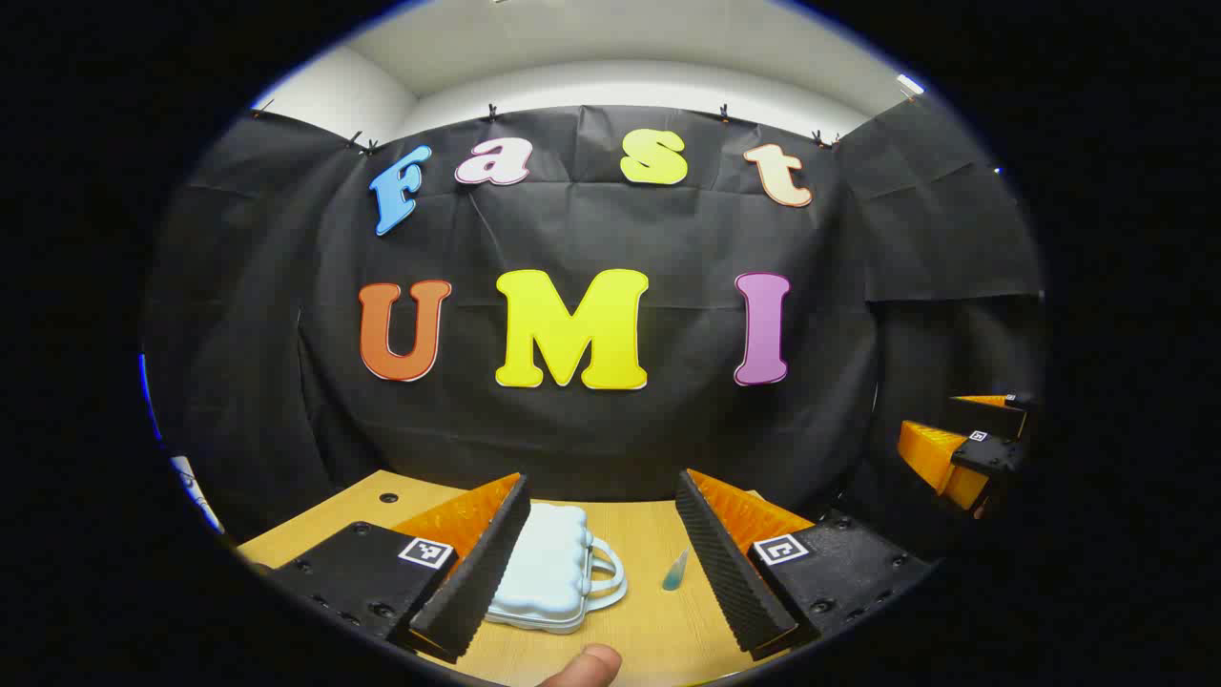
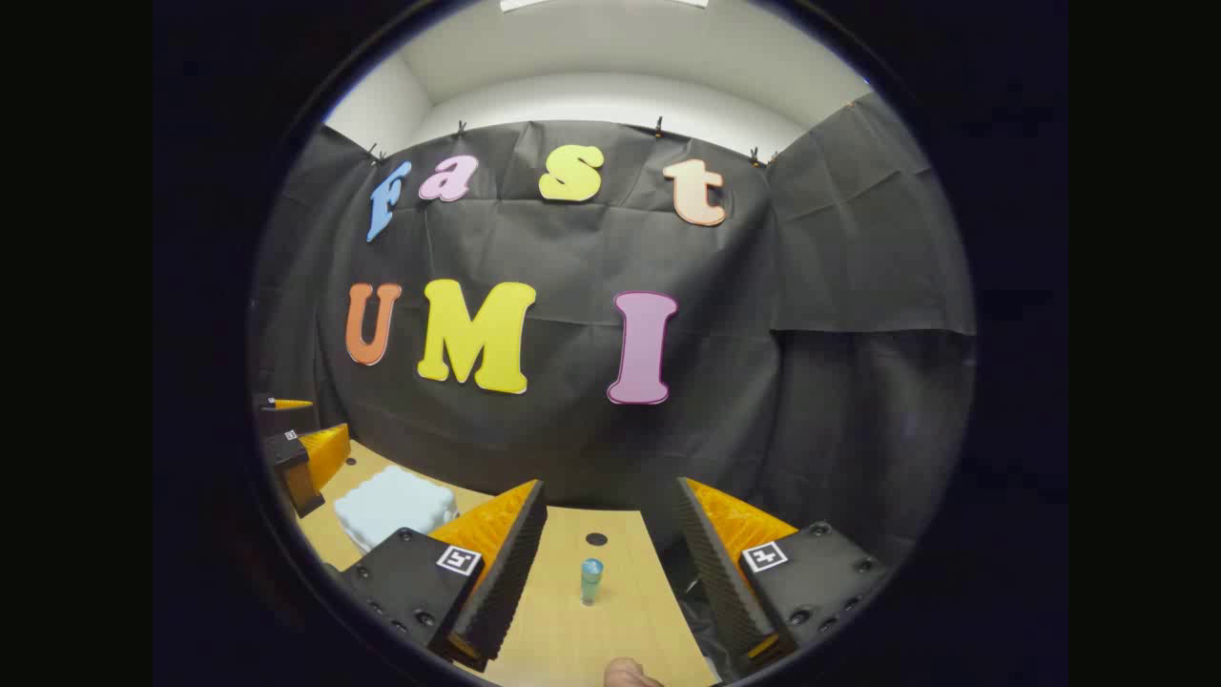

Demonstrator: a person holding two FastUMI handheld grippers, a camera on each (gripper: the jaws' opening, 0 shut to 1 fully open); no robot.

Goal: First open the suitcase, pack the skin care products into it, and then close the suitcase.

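suitcase shut, flat on table, pale hard shell, looks light, grab the handle | blue bottle beside it, small, slippery | left gripper and right gripper both spread wide, empty

Pale blue suitcase, seemingly teal bottle

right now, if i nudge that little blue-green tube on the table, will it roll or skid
The tube looks round and slim, lying on bare smooth wood table, so it would probably roll sideways. It looks small, so likely light; a gentle push may send it off. It tapers toward one end in the left gripper view, so it may curve.
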